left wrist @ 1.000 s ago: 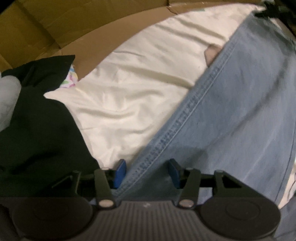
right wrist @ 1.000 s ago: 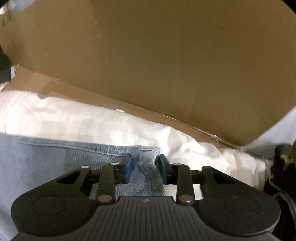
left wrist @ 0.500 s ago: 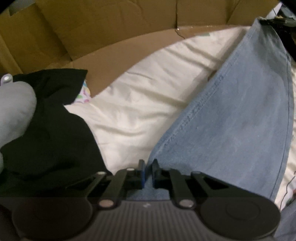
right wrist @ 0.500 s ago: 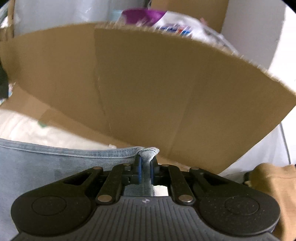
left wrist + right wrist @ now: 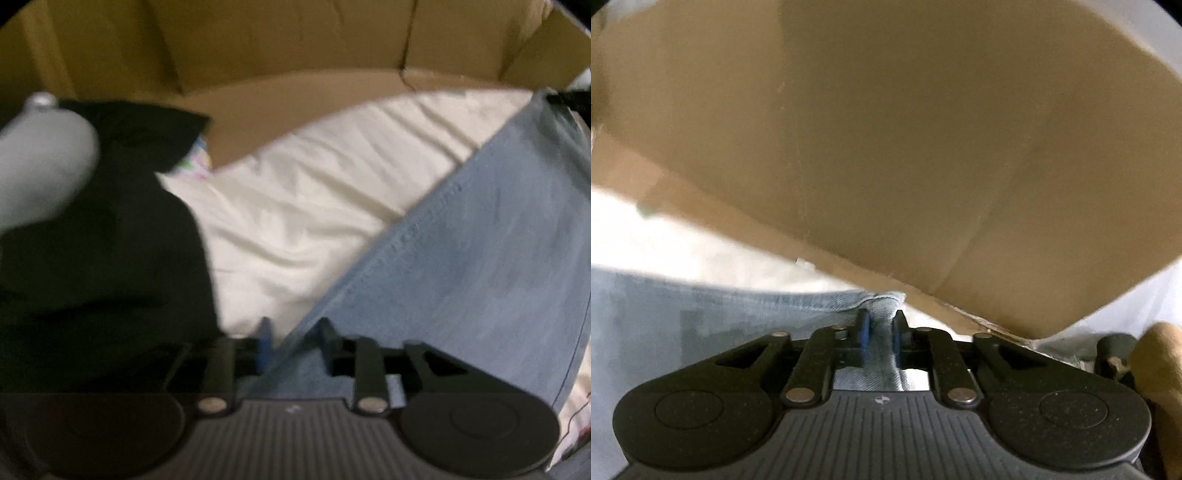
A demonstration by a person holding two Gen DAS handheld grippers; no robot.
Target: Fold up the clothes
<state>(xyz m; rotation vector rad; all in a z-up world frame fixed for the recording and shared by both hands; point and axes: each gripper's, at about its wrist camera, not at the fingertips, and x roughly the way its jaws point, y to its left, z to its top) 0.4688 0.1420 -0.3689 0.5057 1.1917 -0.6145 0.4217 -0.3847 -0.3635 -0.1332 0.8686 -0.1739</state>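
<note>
The jeans lie spread over a cream sheet inside a cardboard box, one seamed edge running up and away from the left gripper toward the far right corner. That gripper's jaws are opening, and the corner of the denim sits in the gap between them; the blue pads stand clear of the cloth on both sides, though the picture is smeared enough that a light touch on one side cannot be ruled out. To the left lie a black garment and a grey bundle.

In the other view, the right gripper has a gathered corner of the jeans between its pads, which sit close against the bunched fabric; its jaws are opening too, but the cloth looks gripped. The tall cardboard wall rises just beyond, and a tan garment shows at the right edge.

The step in hand looks like the start of a fold: both corners of one end taken up. The left side seems to be losing its corner, so the next move likely calls for closing again on that hem before carrying both corners over evenly, keeping the edge taut between them.
</note>
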